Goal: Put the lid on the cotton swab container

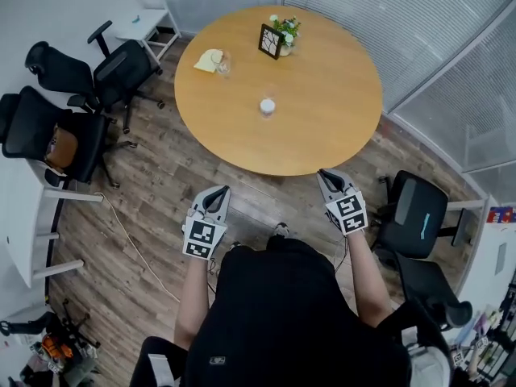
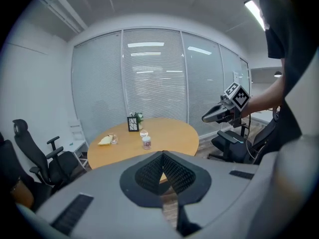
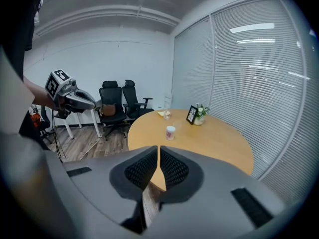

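The cotton swab container (image 1: 268, 107) is a small white pot standing near the middle of the round wooden table (image 1: 322, 127); it also shows in the left gripper view (image 2: 146, 142) and the right gripper view (image 3: 170, 132). A clear round lid (image 2: 144, 133) sits just behind it, faint in the head view (image 1: 268, 91). My left gripper (image 1: 218, 193) and right gripper (image 1: 325, 176) hover over the floor short of the table's near edge, well away from the container. Both are shut with nothing between their jaws.
At the table's far side are a dark picture frame (image 1: 270, 40), a small flower pot (image 1: 287, 31), a yellow cloth (image 1: 209, 60) and a glass (image 1: 223, 67). Black office chairs stand at the left (image 1: 64, 111) and right (image 1: 415, 216).
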### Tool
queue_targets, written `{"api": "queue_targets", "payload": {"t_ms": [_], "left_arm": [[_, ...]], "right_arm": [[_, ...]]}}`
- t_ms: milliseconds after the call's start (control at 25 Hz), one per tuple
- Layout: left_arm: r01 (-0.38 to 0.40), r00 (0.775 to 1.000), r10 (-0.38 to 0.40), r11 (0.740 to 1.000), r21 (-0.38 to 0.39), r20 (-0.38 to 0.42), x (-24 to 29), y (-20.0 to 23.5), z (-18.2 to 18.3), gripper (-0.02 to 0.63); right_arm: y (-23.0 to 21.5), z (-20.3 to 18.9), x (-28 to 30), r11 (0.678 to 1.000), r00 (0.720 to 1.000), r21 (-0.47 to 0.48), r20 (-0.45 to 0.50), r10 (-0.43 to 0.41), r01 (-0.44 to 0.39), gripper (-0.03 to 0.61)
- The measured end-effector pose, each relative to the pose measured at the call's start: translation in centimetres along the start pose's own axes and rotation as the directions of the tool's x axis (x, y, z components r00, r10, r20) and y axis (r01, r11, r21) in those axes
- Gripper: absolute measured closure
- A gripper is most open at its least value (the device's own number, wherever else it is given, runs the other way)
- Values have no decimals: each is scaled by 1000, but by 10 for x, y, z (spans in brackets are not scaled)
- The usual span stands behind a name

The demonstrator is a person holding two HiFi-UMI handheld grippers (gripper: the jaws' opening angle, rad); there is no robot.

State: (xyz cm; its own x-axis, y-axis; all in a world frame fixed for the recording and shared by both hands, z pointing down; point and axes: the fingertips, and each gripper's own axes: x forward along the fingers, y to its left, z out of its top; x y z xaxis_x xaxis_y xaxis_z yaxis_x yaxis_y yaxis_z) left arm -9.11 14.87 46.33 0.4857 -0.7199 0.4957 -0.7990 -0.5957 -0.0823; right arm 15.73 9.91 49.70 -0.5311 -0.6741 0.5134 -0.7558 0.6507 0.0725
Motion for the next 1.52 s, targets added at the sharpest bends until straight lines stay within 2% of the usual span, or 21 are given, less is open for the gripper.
{"api": "queue_targets", "payload": {"t_ms": [320, 600, 960, 1280, 1360, 1520], "left_arm": [[-88, 995, 87, 996, -19, -48, -5, 4, -19, 607], [-81, 996, 80, 996, -23, -44, 8, 6, -13, 607], [24, 998, -23, 1000, 17, -63, 45, 30, -7, 607], [157, 987, -153, 984, 87, -51, 100, 67, 19, 607], [197, 980, -194, 977, 84, -47, 113, 74, 21, 607], [270, 963, -264, 956, 118, -58, 140, 89, 28, 607]], "right_arm": [[-6, 9, 9, 998, 998, -48, 19, 53, -52, 570], [-16, -1, 11, 998, 999, -28, -8, 53, -54, 571], [-25, 5, 39, 1000, 999, 8, -33, 9, -8, 570], [-40, 27, 72, 998, 996, 17, -66, -58, 59, 569], [-38, 36, 78, 997, 992, -18, -96, -78, 77, 569], [-33, 37, 89, 982, 973, -159, -187, -133, 103, 569]]}}
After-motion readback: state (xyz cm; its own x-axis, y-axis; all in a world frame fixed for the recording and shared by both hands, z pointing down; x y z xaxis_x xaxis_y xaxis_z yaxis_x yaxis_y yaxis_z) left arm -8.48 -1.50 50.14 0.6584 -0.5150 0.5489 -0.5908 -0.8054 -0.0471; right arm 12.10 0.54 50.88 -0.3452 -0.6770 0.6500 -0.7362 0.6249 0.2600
